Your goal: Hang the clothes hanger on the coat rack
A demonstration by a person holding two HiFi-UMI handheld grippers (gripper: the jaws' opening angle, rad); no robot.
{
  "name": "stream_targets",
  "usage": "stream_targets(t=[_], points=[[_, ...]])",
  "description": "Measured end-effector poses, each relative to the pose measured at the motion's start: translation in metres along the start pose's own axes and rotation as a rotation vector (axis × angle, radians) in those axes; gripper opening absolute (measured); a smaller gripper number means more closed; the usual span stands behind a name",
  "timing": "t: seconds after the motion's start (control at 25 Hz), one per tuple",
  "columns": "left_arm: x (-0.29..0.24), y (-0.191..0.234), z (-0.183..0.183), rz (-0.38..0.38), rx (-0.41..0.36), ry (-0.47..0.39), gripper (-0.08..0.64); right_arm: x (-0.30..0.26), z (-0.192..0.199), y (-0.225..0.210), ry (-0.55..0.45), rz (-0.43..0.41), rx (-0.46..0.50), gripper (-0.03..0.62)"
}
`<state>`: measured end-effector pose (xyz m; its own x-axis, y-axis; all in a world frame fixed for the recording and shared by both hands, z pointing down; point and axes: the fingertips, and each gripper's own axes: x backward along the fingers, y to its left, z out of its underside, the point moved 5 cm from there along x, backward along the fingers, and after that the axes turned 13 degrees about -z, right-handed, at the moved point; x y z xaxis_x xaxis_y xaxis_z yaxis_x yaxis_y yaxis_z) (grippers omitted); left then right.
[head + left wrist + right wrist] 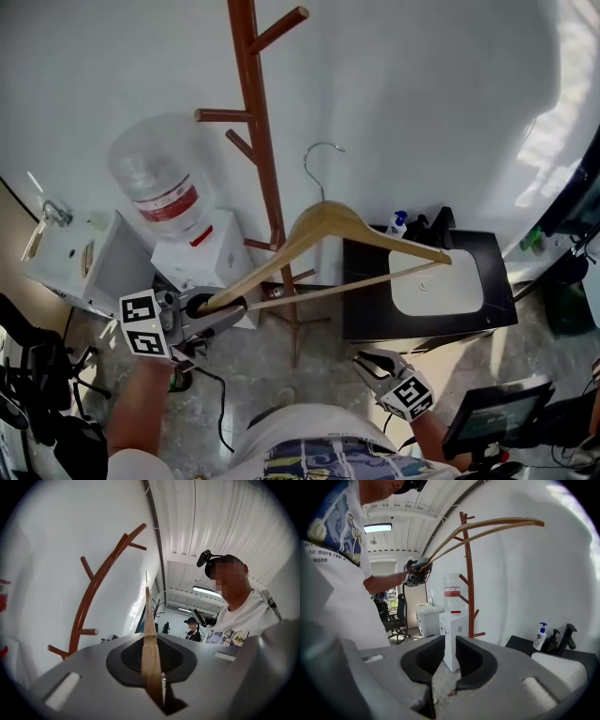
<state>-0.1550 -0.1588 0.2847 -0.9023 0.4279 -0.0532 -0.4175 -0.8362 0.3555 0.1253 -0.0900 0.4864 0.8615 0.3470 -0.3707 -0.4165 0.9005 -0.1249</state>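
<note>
Up close: left gripper (150,670), clenched on one arm-end of wooden hanger (149,630), wood pinched edge-on btwn pads. Holds it approx level out in front, far arm reaching toward black surface (497,281) at right in head view, w/ wire hook (306,167) up top, free in air. Sits just right of coat rack (258,112) pole, not on any peg.

Judged mid-carry: lifted, not hung yet. Next move calls for raising and swinging hook over a peg, prob. the upper one (281,28), then lowering til caught; letting go only after that. Gripped at the very end, so long lever and likely wobble; slow approach wise.

Right gripper (373,364) low by person's waist, released, nothing btwn jaws, well apart from hanger.

Further out, left of rack: water jug (155,178) atop white dispenser (202,248), by the wall.
</note>
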Motion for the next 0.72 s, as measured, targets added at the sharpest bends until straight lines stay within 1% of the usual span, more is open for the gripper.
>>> stream_targets(t=[0.28, 0.52, 0.64, 0.72], points=[[0.014, -0.013, -0.081, -0.057, -0.117, -0.043, 0.032, -0.006, 0.000, -0.003, -0.031, 0.001, -0.002, 0.071], [0.024, -0.021, -0.136, -0.109, -0.188, -0.086, 0.032, -0.008, 0.002, -0.007, -0.045, 0.002, 0.003, 0.071], [0.030, -0.019, -0.158, -0.144, -0.218, -0.087, 0.032, -0.010, -0.001, -0.008, -0.058, 0.007, 0.003, 0.071], [0.033, -0.016, -0.164, -0.168, -0.229, -0.086, 0.032, -0.011, 0.001, -0.008, -0.064, 0.007, 0.003, 0.071]])
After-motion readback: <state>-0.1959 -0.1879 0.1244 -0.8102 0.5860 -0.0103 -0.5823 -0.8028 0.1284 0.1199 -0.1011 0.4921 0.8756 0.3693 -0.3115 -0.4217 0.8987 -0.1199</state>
